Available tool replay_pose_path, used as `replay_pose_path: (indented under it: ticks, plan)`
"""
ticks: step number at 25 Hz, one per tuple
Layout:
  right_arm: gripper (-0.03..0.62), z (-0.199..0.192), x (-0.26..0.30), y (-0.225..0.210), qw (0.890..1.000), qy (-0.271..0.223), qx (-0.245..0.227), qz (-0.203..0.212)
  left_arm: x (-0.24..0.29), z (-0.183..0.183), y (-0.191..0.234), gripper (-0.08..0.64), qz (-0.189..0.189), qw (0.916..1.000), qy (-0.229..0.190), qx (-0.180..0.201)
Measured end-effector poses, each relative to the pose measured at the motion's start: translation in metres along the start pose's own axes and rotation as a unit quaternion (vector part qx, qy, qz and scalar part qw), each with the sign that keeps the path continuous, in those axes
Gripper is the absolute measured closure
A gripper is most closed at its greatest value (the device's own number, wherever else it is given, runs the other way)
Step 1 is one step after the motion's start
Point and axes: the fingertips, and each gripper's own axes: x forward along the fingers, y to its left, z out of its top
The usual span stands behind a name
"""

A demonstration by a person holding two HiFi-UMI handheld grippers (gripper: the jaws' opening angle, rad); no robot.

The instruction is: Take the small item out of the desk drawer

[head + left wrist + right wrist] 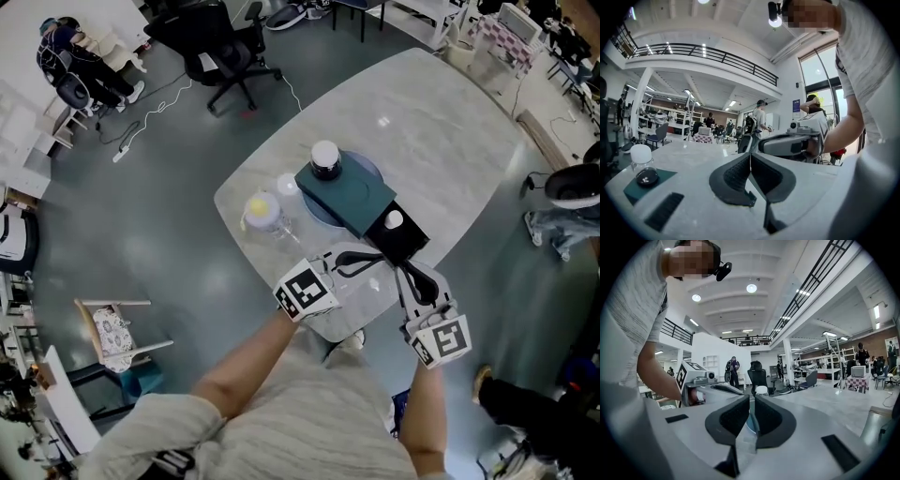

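- Two sets of tongs are hovering at the near edge of the pale marbled worktop. The left tongs are clenched with nothing between them, and the right tongs are clenched and empty too.
- I am reading the small white round item as the target. It is lying in the black open drawer, which is sticking out toward me from the dark teal flat box, just ahead of both tongs.
- I am expecting it to be very light and probably rigid. Its smooth rounded surface may squirt out of a hard pinch or roll away.
- I am planning to release one pair, come down from above and pinch gently across its sides, since the drawer walls seem to be blocking a level approach.
- I am judging the box light enough to slide, so the other tongs may need to steady it.
- I am keeping clear of the small dark jar with the white lid standing on the box.
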Motion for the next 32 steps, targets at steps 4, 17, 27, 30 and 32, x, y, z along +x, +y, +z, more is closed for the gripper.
replay_pose_path:
  ticks: [4, 17, 27, 30, 32]
  plan:
    - [0.583, -0.017, 0.022, -0.011, 1.000, 0.022, 0.005, -0.003, 0.001, -0.011, 0.025, 0.543, 0.007, 0.9998, 0.002, -0.019]
    - [0.564, -0.061, 0.067, -0.053, 0.996, 0.086, 0.023, -0.023, 0.012, -0.040, 0.072, 0.543, 0.001, 0.9984, 0.021, -0.052]
    - [0.497, -0.093, 0.091, -0.083, 0.990, 0.138, 0.023, -0.036, 0.019, -0.045, 0.100, 0.543, 0.003, 0.9974, 0.026, -0.067]
    - [0.479, -0.103, 0.096, -0.091, 0.987, 0.153, 0.023, -0.043, 0.020, -0.048, 0.104, 0.543, 0.001, 0.9973, 0.028, -0.068]
    - [0.466, -0.109, 0.099, -0.097, 0.985, 0.160, 0.025, -0.050, 0.019, -0.050, 0.106, 0.543, 0.002, 0.9972, 0.029, -0.069]
